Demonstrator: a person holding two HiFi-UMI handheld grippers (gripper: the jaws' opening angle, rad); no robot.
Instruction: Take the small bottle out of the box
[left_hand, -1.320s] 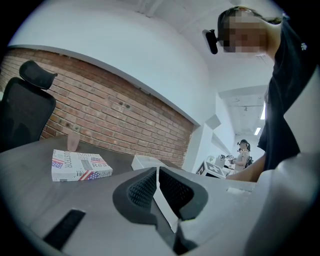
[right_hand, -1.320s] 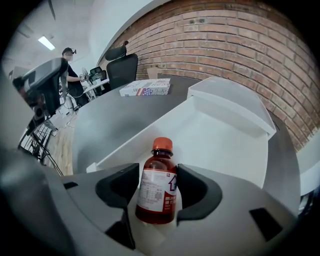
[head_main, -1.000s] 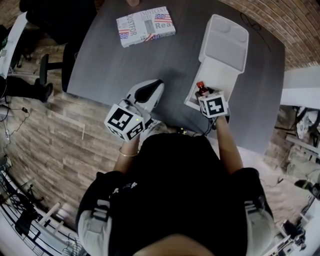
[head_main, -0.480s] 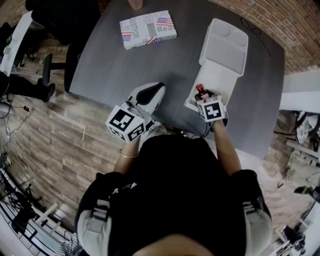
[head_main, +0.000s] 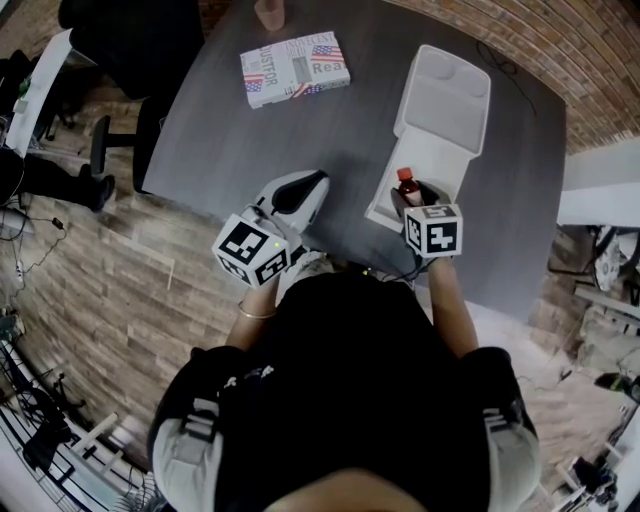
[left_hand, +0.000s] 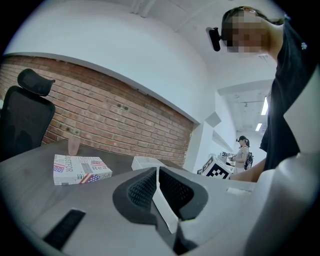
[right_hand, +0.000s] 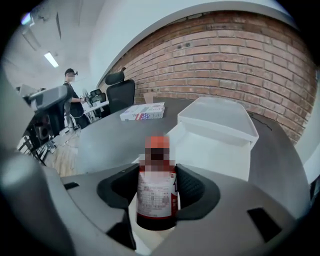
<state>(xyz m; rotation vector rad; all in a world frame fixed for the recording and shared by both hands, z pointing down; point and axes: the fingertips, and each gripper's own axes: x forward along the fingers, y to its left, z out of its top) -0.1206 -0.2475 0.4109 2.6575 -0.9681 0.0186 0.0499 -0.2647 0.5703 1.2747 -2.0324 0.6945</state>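
The small bottle (right_hand: 156, 200) sits upright, clamped between the fingers (right_hand: 194, 187) of the right gripper (right_hand: 158, 190) over the open box (right_hand: 220, 150) (the left gripper (left_hand: 157, 182) is pressed together on nothing), and may slip down if that hold slackens.

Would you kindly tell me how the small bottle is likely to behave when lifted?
The small bottle looks rigid, so it probably won't deform between the right gripper's jaws. Its smooth label may let it slip slightly. Tall and narrow, it could tip if set down carelessly.
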